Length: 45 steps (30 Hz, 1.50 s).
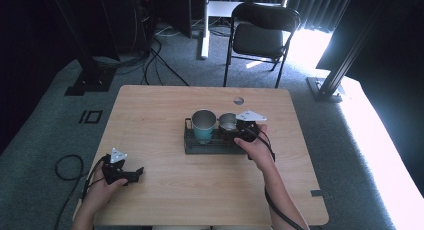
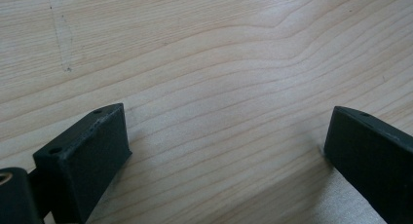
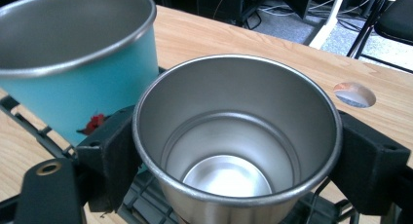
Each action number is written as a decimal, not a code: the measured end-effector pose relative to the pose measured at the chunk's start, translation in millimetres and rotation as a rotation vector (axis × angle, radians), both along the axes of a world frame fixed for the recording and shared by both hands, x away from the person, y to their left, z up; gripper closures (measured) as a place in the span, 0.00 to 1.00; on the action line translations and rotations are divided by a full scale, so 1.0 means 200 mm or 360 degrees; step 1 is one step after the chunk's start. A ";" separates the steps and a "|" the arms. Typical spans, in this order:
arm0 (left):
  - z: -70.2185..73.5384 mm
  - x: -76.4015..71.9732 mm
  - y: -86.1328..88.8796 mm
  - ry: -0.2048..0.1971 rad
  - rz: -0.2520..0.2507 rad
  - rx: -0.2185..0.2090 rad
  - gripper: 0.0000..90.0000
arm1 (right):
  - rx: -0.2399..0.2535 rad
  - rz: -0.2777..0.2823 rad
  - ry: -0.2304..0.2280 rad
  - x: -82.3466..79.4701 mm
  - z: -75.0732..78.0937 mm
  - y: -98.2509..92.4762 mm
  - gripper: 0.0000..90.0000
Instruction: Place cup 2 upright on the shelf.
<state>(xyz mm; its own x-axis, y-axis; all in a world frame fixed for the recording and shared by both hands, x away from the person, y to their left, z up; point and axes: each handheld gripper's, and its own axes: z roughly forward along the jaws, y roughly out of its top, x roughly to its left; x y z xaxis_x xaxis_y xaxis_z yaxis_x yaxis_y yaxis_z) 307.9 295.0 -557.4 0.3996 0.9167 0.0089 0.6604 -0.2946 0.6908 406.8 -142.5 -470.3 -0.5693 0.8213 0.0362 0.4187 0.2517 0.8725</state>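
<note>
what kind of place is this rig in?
Likely a lab or recording room, not a kitchen: a bare wooden table, black frame legs and loose cables on grey carpet, dark curtains, a folding chair.

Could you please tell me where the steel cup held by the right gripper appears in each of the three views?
High view: the steel cup stands right of centre on the black rack, beside the teal cup.
Left gripper view: not in it; bare wooden table between the open jaws.
Right gripper view: the steel cup sits centre, clamped between the jaws.
Shared landmark: the teal cup, next to it in the high and right gripper views.
</note>
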 end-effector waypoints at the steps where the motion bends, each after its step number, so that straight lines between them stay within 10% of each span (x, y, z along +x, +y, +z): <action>1: 0.00 0.00 0.00 0.0000 0.0000 0.0000 0.04 | 0.0000 0.0004 0.0006 0.00 -0.01 0.00 0.16; 45: 0.00 0.00 0.00 -0.0001 -0.0027 -0.0002 0.04 | 0.0028 0.0039 0.0059 -0.13 -0.01 -0.17 0.13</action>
